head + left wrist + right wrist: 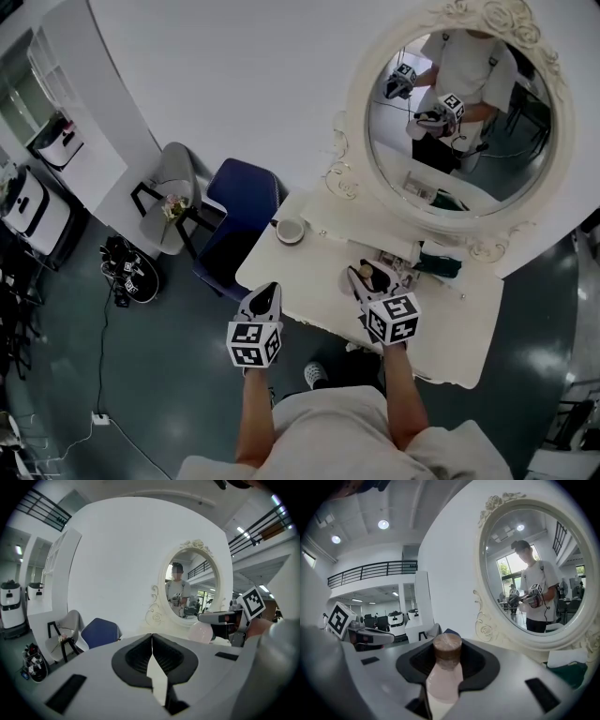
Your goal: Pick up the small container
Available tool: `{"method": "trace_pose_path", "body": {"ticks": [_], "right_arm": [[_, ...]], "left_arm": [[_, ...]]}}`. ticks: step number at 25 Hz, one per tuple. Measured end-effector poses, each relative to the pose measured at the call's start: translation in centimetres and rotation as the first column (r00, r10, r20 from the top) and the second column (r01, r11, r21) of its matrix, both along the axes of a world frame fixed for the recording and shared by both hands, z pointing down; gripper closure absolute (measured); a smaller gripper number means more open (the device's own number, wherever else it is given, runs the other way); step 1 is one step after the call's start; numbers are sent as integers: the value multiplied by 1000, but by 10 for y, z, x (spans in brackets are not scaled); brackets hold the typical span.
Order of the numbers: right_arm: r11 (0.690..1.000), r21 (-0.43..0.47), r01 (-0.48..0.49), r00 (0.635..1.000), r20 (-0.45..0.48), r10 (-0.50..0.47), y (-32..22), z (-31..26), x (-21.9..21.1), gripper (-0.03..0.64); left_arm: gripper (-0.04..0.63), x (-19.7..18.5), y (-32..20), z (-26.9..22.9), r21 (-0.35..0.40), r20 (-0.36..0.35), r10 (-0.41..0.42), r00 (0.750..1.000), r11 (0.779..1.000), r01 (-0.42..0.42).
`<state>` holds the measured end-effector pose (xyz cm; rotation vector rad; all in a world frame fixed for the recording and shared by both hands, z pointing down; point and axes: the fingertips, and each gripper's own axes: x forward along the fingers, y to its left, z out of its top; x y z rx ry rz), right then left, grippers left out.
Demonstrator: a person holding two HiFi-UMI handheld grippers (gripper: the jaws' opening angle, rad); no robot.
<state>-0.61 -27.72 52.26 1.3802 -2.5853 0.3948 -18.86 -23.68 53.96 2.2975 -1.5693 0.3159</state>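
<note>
The small container (446, 670) is a pale pink bottle with a brown wooden cap. It stands upright between the jaws of my right gripper (447, 660), which is shut on it. In the head view the right gripper (362, 275) holds the container (367, 276) above the white vanity table (445, 333). The left gripper view shows the pink container (201, 632) at the right, in the right gripper's jaws. My left gripper (272, 289) hovers over the table's front left edge. Its jaws (151, 638) are shut, with nothing between them.
An ornate oval mirror (349, 141) stands at the back of the table and reflects the person. A small white bowl (290, 230) sits at the table's far left corner, and a dark green item (439, 263) near the mirror base. A blue chair (239, 217) and a grey chair (174, 187) stand left of the table.
</note>
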Motion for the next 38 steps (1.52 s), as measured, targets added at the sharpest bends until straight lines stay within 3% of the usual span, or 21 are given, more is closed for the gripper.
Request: {"method": "trace_pose_path", "body": {"ticks": [3, 6, 11, 38], "right_arm": [[1000, 0, 7, 1000, -21, -7, 1, 1, -2, 482], [1000, -7, 6, 1000, -17, -6, 2, 1, 0, 482], [1000, -3, -5, 1000, -9, 5, 4, 0, 3, 483], [999, -8, -31, 1000, 0, 31, 16, 12, 16, 483]], "left_arm": [[566, -6, 0, 13, -93, 37, -23, 999, 995, 27], [566, -8, 0, 10, -57, 65, -19, 998, 998, 22], [566, -1, 5, 6, 17, 26, 7, 1000, 1000, -7], [566, 11, 10, 12, 14, 51, 19, 999, 1000, -20]]}}
